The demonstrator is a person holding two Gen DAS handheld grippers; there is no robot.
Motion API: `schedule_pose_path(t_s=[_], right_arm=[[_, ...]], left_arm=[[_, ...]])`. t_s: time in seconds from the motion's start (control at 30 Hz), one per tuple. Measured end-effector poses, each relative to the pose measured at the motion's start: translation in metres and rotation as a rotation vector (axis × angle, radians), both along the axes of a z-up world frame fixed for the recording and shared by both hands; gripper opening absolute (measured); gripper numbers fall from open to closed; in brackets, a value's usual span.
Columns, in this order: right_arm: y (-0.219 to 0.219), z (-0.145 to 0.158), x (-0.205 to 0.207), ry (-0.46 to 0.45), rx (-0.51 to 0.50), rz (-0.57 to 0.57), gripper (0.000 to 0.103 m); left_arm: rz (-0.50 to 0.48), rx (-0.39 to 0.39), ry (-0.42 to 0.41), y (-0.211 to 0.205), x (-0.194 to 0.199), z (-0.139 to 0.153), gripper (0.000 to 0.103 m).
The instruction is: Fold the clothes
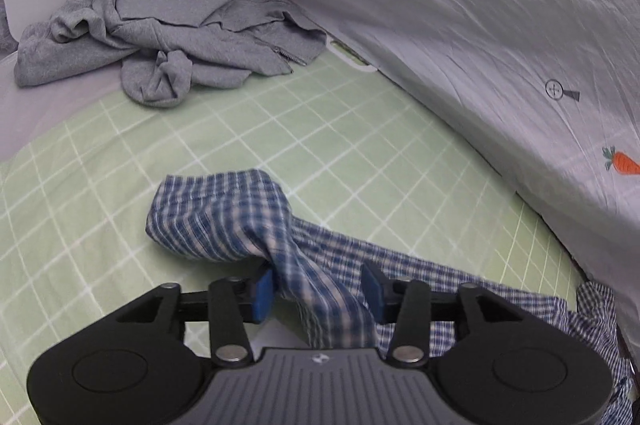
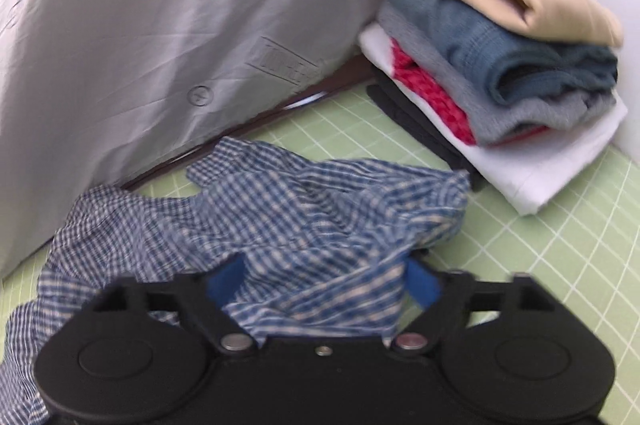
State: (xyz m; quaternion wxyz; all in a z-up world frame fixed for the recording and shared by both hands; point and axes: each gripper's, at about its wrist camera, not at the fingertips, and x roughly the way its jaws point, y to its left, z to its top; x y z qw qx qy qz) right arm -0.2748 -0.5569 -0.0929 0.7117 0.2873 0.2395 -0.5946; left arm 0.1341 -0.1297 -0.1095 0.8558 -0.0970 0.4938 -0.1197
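A blue and white plaid shirt (image 1: 224,217) lies crumpled on the green checked mat (image 1: 100,185). My left gripper (image 1: 318,289) stands open with a twisted strand of the shirt running between its blue pads, which do not clamp it. In the right wrist view the plaid shirt (image 2: 280,201) is bunched on the mat (image 2: 560,245). My right gripper (image 2: 320,279) is wide open, and shirt cloth lies between and over its blue pads.
A crumpled grey zip hoodie (image 1: 168,33) lies at the far left of the mat. A white printed sheet (image 1: 440,5) hangs along the back and also shows in the right wrist view (image 2: 160,25). A stack of folded clothes (image 2: 500,65) sits at the right.
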Motion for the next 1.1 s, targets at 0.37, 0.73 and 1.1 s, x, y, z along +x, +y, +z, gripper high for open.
schedule_pose_path(t_s=[0.37, 0.73, 1.1], right_arm=[[0.036, 0.021, 0.139, -0.014, -0.032, 0.353, 0.103], [0.045, 0.0, 0.156, -0.032, 0.087, 0.397, 0.002], [0.124, 0.029, -0.045, 0.001, 0.016, 0.133, 0.002]], left_arm=[[-0.087, 0.012, 0.069, -0.005, -0.05, -0.006, 0.077], [-0.134, 0.004, 0.055, -0.003, -0.062, 0.001, 0.077], [-0.256, -0.063, 0.05, -0.004, -0.121, 0.013, 0.077]])
